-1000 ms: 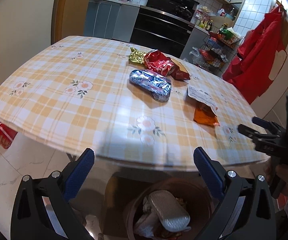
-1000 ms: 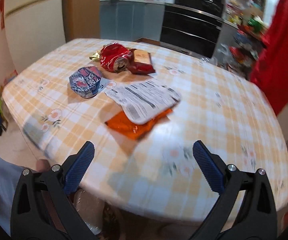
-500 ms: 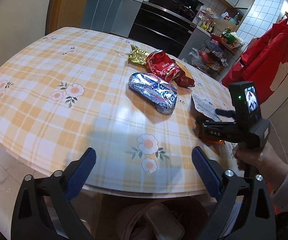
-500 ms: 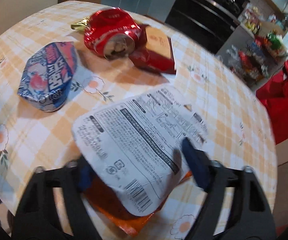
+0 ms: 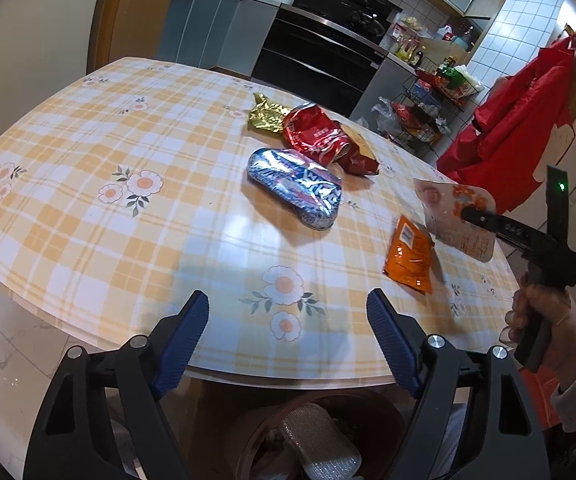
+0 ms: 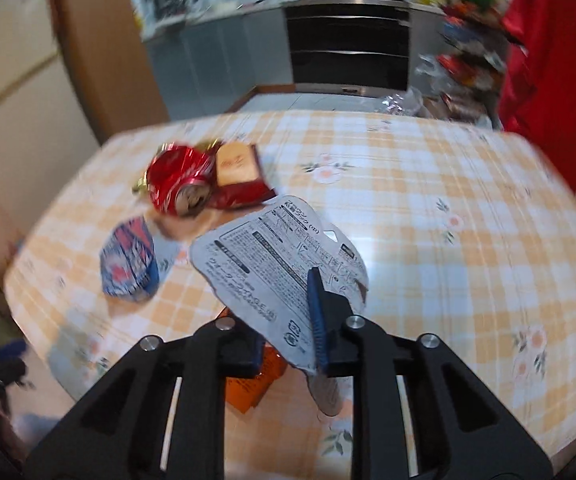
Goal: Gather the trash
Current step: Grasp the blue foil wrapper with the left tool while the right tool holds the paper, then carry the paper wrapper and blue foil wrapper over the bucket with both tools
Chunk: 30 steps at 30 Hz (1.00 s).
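- Spanning both views, the checked table (image 5: 87, 184) carries 4 loose wrappers.
- Brown bin (image 5: 380, 420) under its edge holds a silvery pack (image 5: 320, 444) (other contents unclear).
- Right gripper (image 6: 288, 320), closing, pinches the white printed wrapper (image 6: 271, 264) above the table.
- Left gripper (image 5: 288, 320), closing, holds nothing.

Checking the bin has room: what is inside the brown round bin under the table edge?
In the brown bin, a silvery textured packet lies on top; whatever is beneath is hidden.

checked tablecloth table (image 5: 87, 208), black oven (image 5: 320, 52), white tiled wall (image 5: 528, 12), marble floor (image 5: 3, 364).
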### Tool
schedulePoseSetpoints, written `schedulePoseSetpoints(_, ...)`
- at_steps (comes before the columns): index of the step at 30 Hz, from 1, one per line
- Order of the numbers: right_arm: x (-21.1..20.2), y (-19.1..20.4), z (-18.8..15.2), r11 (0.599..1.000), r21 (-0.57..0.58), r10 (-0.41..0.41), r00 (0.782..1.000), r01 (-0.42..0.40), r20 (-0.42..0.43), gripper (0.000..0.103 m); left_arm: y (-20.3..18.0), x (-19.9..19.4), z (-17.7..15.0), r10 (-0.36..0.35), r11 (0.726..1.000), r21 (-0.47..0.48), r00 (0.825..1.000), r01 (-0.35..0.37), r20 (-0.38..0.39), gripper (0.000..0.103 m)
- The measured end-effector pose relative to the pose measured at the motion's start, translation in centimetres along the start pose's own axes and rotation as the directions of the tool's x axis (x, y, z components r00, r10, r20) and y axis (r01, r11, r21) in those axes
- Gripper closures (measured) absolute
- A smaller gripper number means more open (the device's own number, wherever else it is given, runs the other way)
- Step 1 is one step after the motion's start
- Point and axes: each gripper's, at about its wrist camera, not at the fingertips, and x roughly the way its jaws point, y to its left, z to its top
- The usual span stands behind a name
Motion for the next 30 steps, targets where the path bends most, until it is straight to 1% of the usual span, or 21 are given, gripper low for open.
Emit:
schedulePoseSetpoints(5,-2.2,-2.8,-1.6,0.991,0.126,0.041,0.998,-0.046,0.041,0.084,-0.9,0.6,0.7,-0.035,0.999,-0.007,0.999,0.035,-0.02,0.029)
schedulePoseSetpoints(7,-2.6,-3.7,-2.5,0.986,0.162,0.041,0.998,-0.048,0.048,0.085,-1.1,1.2,1.1,-0.046,0.999,-0.014,0.998,0.045,-0.035,0.033)
schedulePoseSetpoints(9,-2.7,-4.4,-3.4,0.979,0.198,0.044,0.998,-0.052,0.044,0.088,-1.1,2.2,1.8,-0.058,0.998,-0.032,0.997,0.057,-0.054,0.039)
schedulePoseSetpoints(11,-2.5,-5.1,-4.3,0.966,0.249,0.065,0.998,-0.07,0.027,0.09,-0.8,3.3,2.7,-0.075,0.995,-0.068,0.995,0.07,-0.063,0.039)
schedulePoseSetpoints(13,-2.2,-5.6,-5.0,0.958,0.277,0.075,0.997,-0.076,0.015,0.09,-0.4,5.1,3.9,-0.107,0.985,-0.14,0.991,0.096,-0.077,0.039)
schedulePoseSetpoints(17,-1.8,-5.6,-5.8,0.959,0.273,0.074,0.997,-0.072,0.002,0.09,0.3,8.3,5.7,-0.149,0.956,-0.268,0.985,0.122,-0.084,0.039)
schedulePoseSetpoints(20,-1.9,-5.6,-6.0,0.959,0.274,0.078,0.997,-0.076,0.003,0.09,0.9,10.6,7.2,-0.167,0.926,-0.355,0.983,0.13,-0.074,0.043)
schedulePoseSetpoints(22,-1.9,-5.6,-6.1,0.961,0.265,0.078,0.997,-0.075,0.001,0.09,1.0,11.7,7.8,-0.161,0.919,-0.373,0.984,0.124,-0.069,0.045)
schedulePoseSetpoints(24,-1.8,-5.7,-6.2,0.964,0.257,0.078,0.997,-0.074,-0.004,0.09,1.0,12.7,8.4,-0.149,0.92,-0.376,0.986,0.111,-0.074,0.048)
schedulePoseSetpoints(25,-1.8,-5.8,-6.1,0.964,0.256,0.078,0.997,-0.075,-0.004,0.09,1.1,13.2,8.6,-0.138,0.919,-0.381,0.987,0.099,-0.077,0.051)
schedulePoseSetpoints(26,-1.7,-5.9,-6.1,0.964,0.256,0.079,0.997,-0.076,-0.004,0.09,1.2,13.5,8.7,-0.127,0.919,-0.384,0.989,0.088,-0.077,0.057)
schedulePoseSetpoints(27,-1.8,-5.9,-6.1,0.964,0.256,0.081,0.997,-0.077,-0.004,0.09,1.3,13.8,8.8,-0.098,0.923,-0.381,0.992,0.061,-0.079,0.061)
schedulePoseSetpoints(28,-1.8,-5.9,-6.1,0.964,0.255,0.082,0.997,-0.078,-0.005,0.09,1.4,14.1,8.7,-0.075,0.925,-0.377,0.994,0.041,-0.077,0.062)
schedulePoseSetpoints(30,-1.8,-5.9,-6.2,0.965,0.25,0.082,0.997,-0.078,-0.006,0.09,1.8,14.9,8.5,-0.072,0.922,-0.387,0.994,0.033,-0.087,0.063)
